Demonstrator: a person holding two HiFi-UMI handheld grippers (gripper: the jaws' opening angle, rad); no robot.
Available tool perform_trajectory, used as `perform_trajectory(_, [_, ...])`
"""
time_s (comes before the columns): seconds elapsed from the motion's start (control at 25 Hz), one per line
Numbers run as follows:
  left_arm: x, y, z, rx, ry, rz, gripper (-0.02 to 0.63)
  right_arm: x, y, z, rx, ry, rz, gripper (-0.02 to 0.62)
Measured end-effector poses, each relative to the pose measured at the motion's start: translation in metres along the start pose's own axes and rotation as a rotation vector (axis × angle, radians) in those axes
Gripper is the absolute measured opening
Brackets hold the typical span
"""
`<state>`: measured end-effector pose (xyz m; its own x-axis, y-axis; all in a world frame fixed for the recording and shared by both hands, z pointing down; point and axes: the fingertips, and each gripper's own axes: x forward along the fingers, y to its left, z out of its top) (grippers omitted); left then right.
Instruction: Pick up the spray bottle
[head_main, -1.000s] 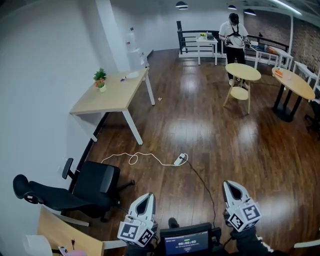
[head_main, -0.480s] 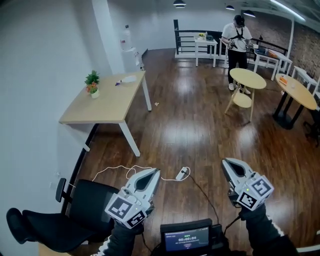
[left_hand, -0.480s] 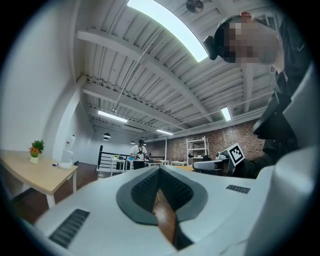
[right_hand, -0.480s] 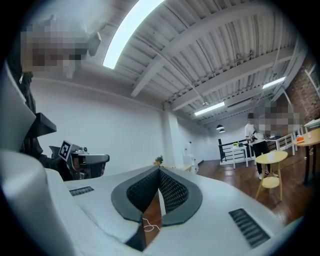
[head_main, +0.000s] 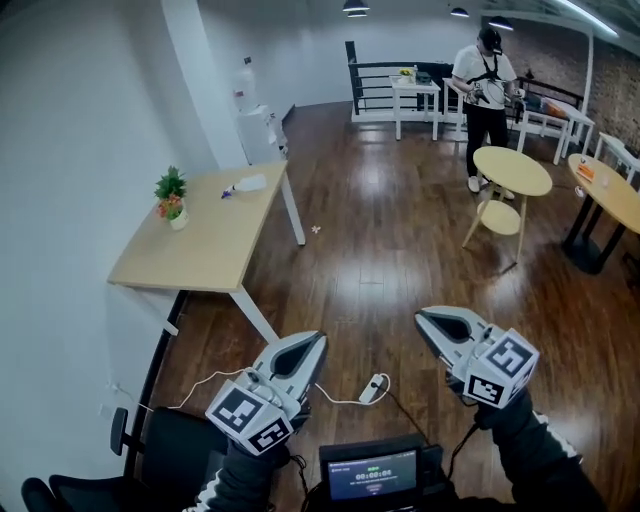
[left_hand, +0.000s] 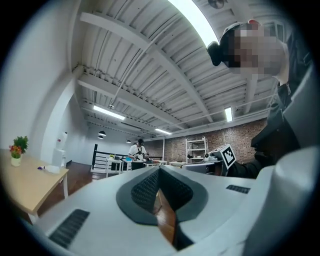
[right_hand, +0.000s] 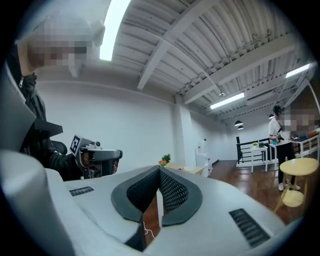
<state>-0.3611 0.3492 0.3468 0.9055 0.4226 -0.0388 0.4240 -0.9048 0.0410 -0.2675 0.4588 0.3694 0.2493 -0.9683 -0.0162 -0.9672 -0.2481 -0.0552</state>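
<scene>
A small white spray bottle (head_main: 245, 184) with a purple end seems to lie on its side at the far end of the light wooden desk (head_main: 205, 245), left of centre in the head view; it is too small to make out in detail. In the left gripper view it is a white shape (left_hand: 50, 169) on the desk. Both grippers are held level in front of me, well short of the desk. My left gripper (head_main: 319, 344) is shut and empty. My right gripper (head_main: 424, 319) is also shut with nothing in it.
A potted plant (head_main: 170, 198) stands on the desk by the wall. A water dispenser (head_main: 256, 128) is behind the desk. A power strip with cable (head_main: 372, 388) lies on the wood floor. A black office chair (head_main: 150, 465) is at bottom left. A person (head_main: 487, 90) stands by a round yellow table (head_main: 512, 171).
The whole view has moved forward towards the desk, which is now larger and nearer. Both grippers have risen in the picture, still shut. The office chair has slid down to the bottom edge.
</scene>
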Motion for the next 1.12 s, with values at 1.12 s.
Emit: perform_trajectory(1.12, [0.393,0.575,0.028,0.011,-0.019,0.084,0.0,0.527,-0.489,0.053,0.02,0.002,0.14,0.008])
